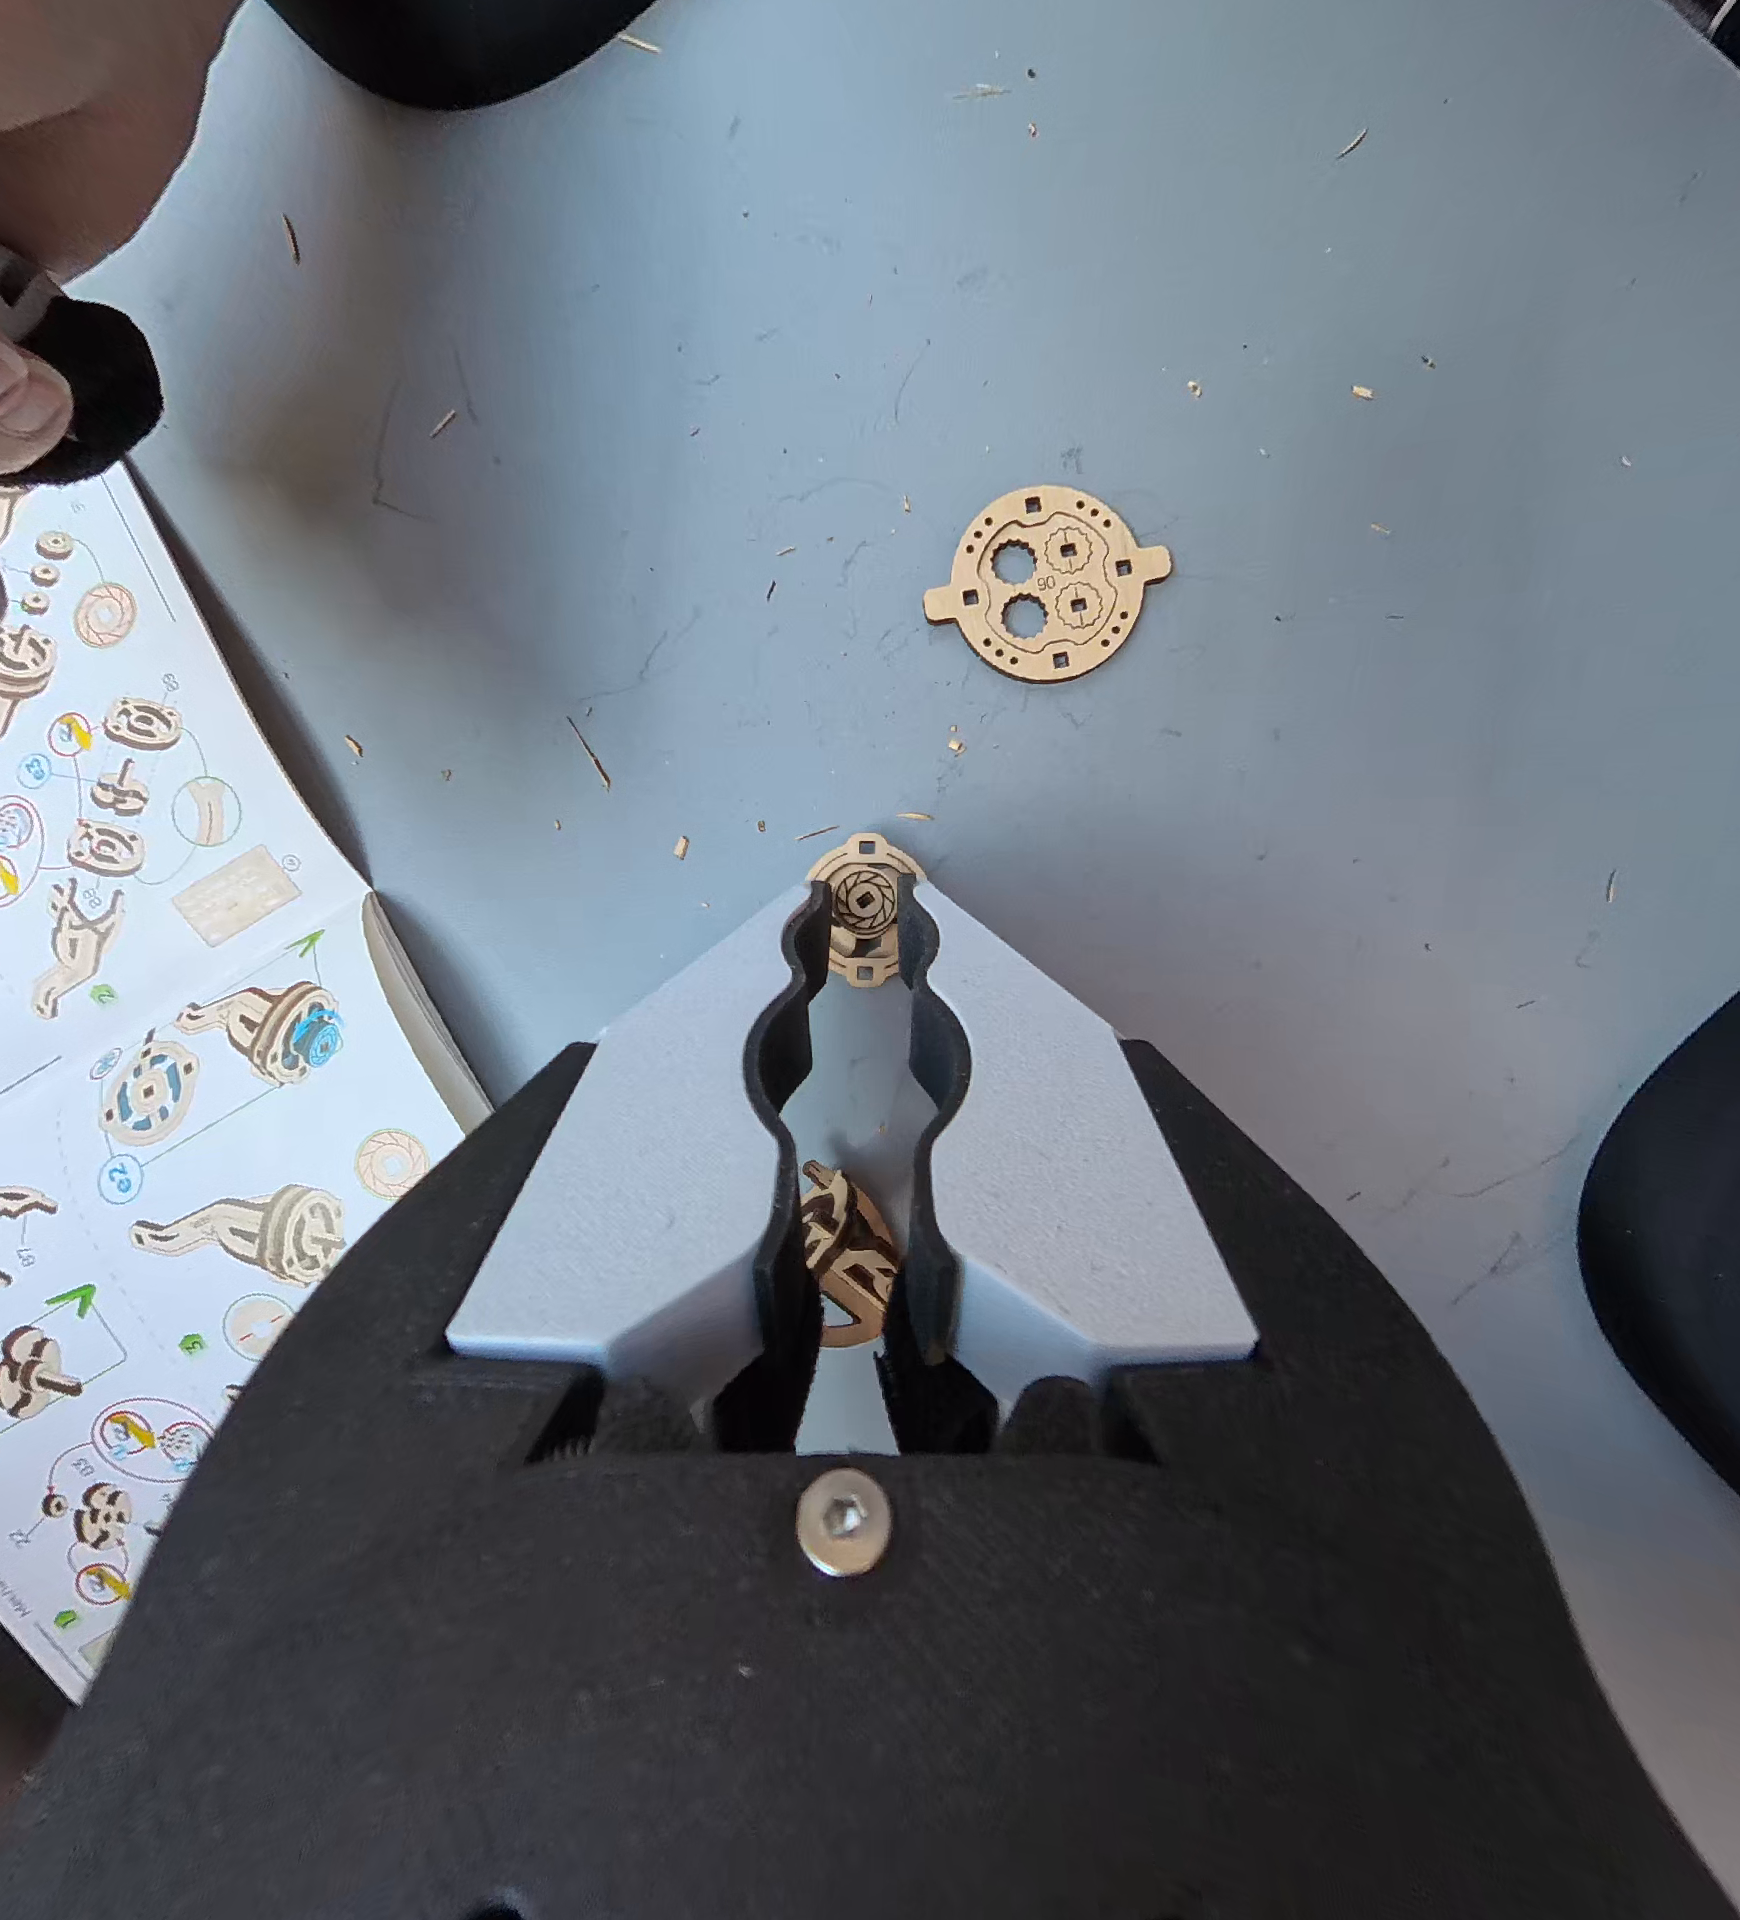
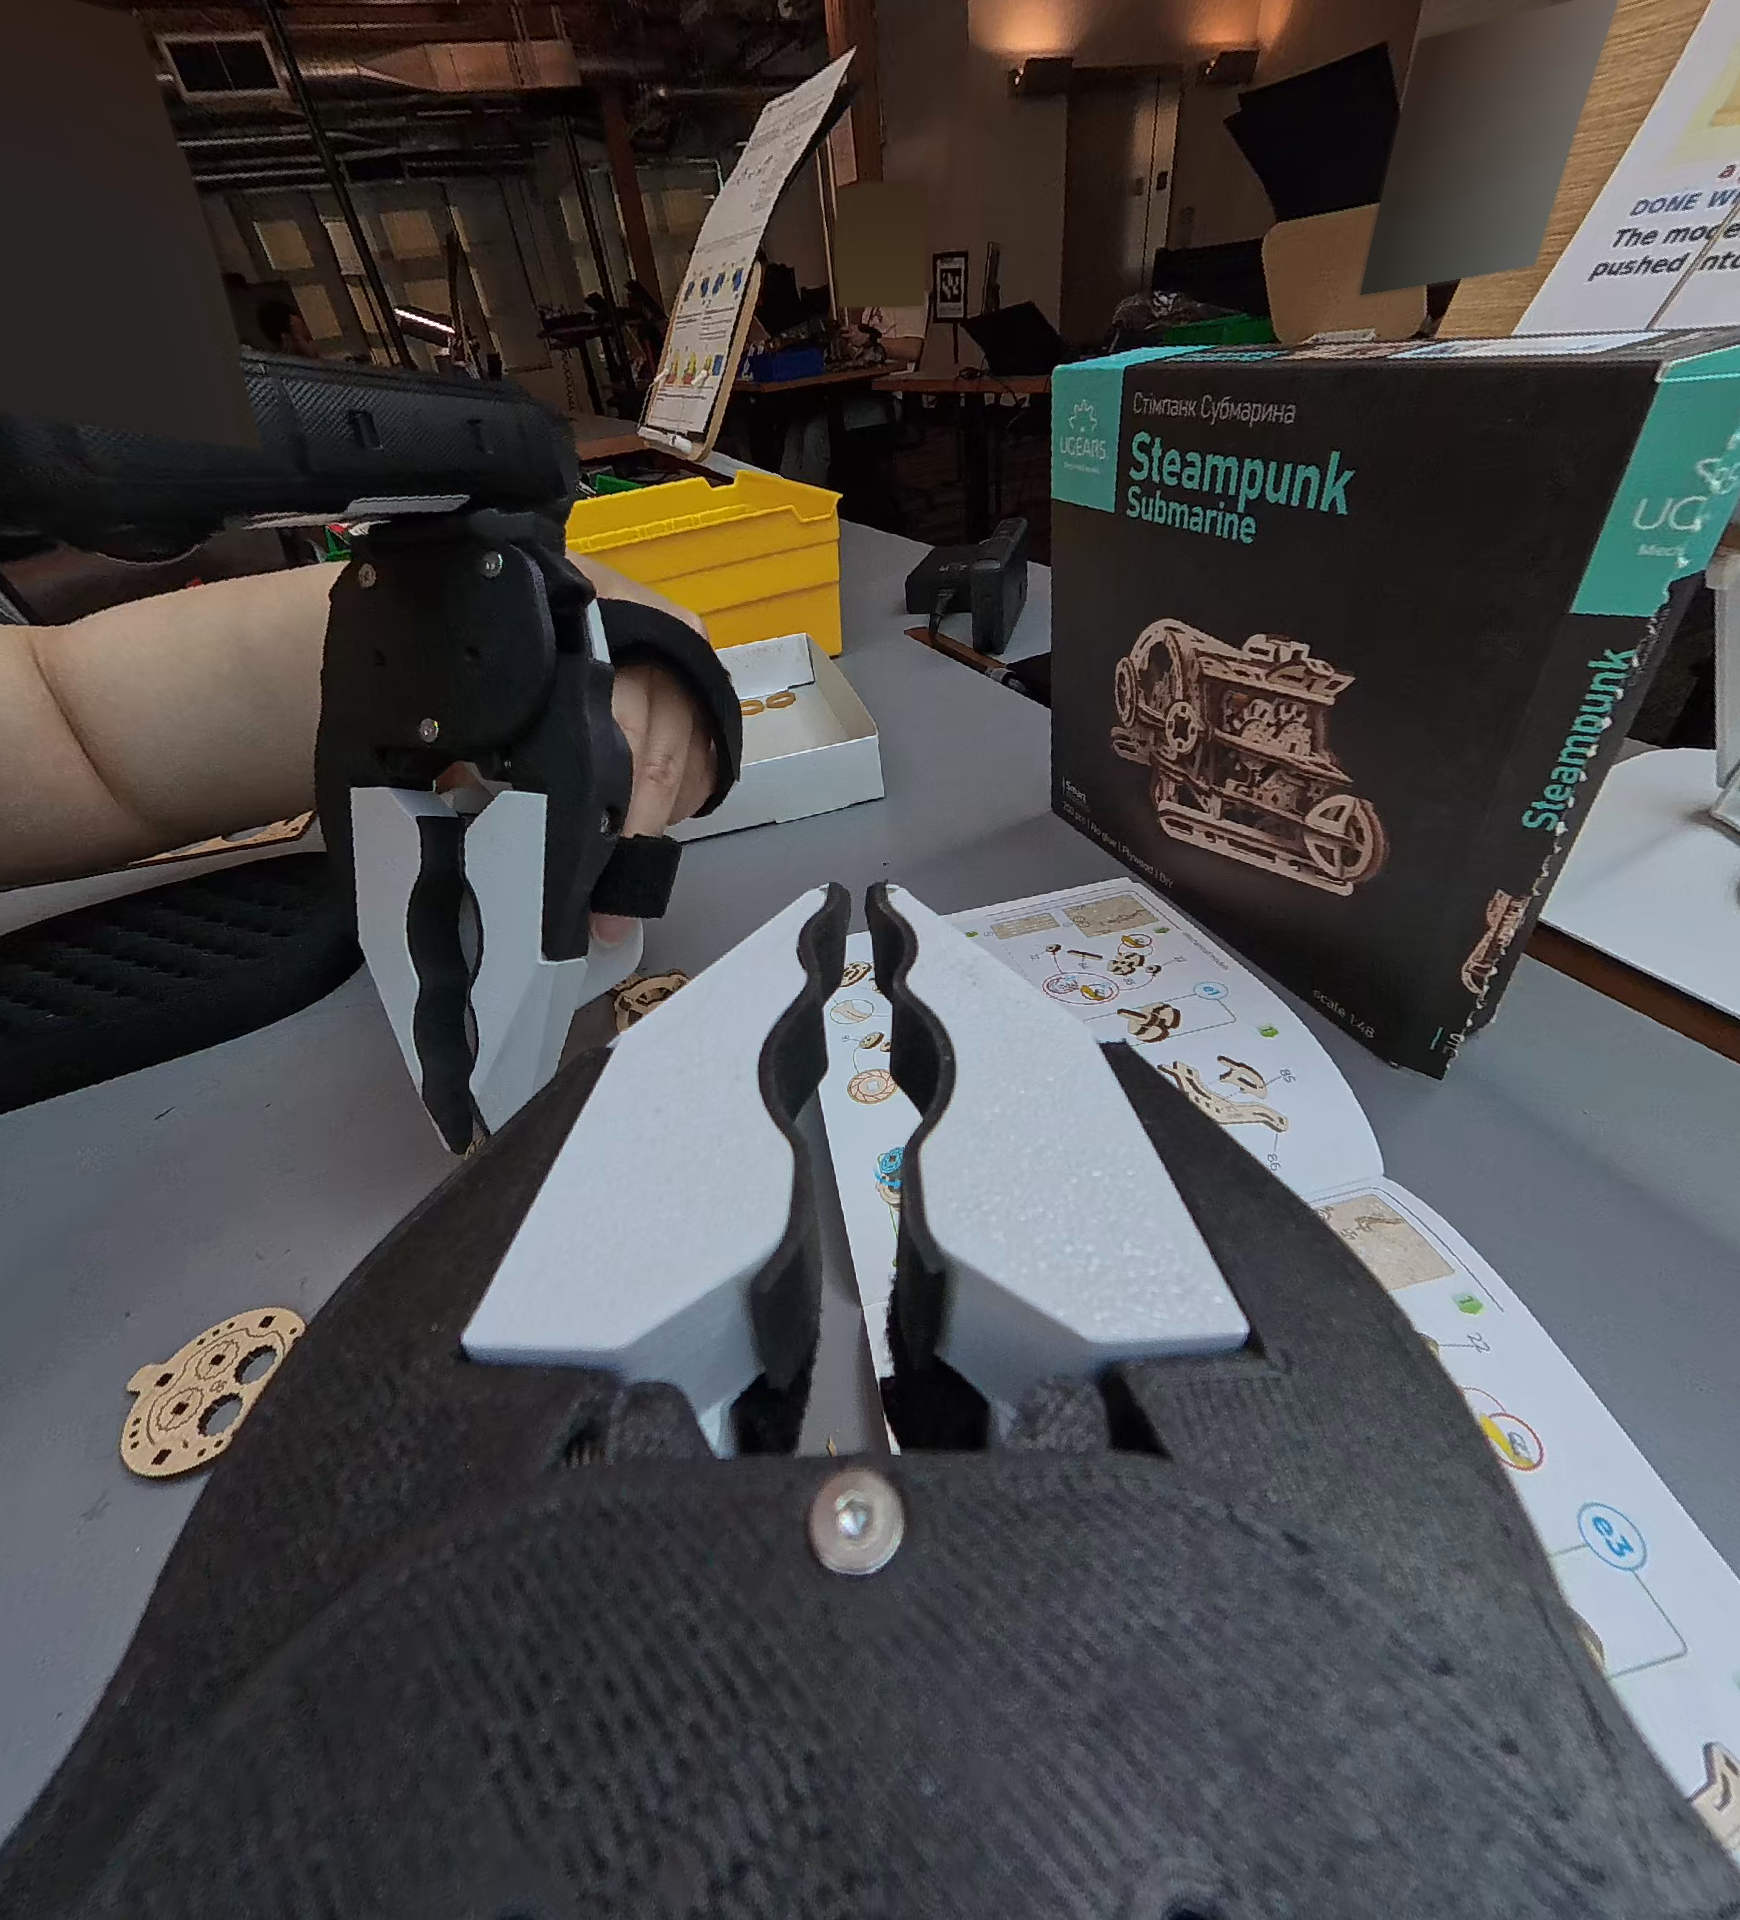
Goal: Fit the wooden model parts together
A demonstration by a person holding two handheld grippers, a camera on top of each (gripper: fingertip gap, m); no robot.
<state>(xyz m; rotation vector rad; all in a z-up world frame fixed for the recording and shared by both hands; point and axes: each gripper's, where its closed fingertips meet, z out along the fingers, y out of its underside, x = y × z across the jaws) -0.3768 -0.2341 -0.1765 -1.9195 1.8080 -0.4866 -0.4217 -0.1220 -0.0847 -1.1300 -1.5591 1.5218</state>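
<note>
Wooden model parts sit in two places relative to the left gripper [image 1: 864, 914]: a small stacked sub-assembly of laser-cut plywood discs [image 1: 863, 906] is pinched at the very tips of its jaws, and a flat round plywood plate with two gear-shaped holes and side tabs [image 1: 1048, 583] lies on the pale blue-grey surface [image 1: 1365, 831] ahead of the tips and off to their right, well apart from them. Farther back between the same jaws, another brown openwork wooden piece [image 1: 848, 1252] shows through the gap; whether it is held or merely lies beneath, I cannot tell.

The right gripper [image 2: 858, 902] has its jaws nearly together with nothing between them, tips hovering above the open illustrated instruction booklet [image 2: 1136, 1039]. The flat plate [image 2: 206, 1387] lies behind and to the left of those tips.

The step in hand looks like joining the held sub-assembly to the flat plate. To do it well, the left jaws should keep a firm but gentle pinch, since thin plywood will likely crack under a twist. The right jaws would need to open and pin the plate flat by one tab. The sub-assembly's axle or pegs should be lined up square over the matching hole before pressing straight down. Loose wood splinters [image 1: 591, 750] scattered ahead of the jaws could stop a flush seat.
</note>
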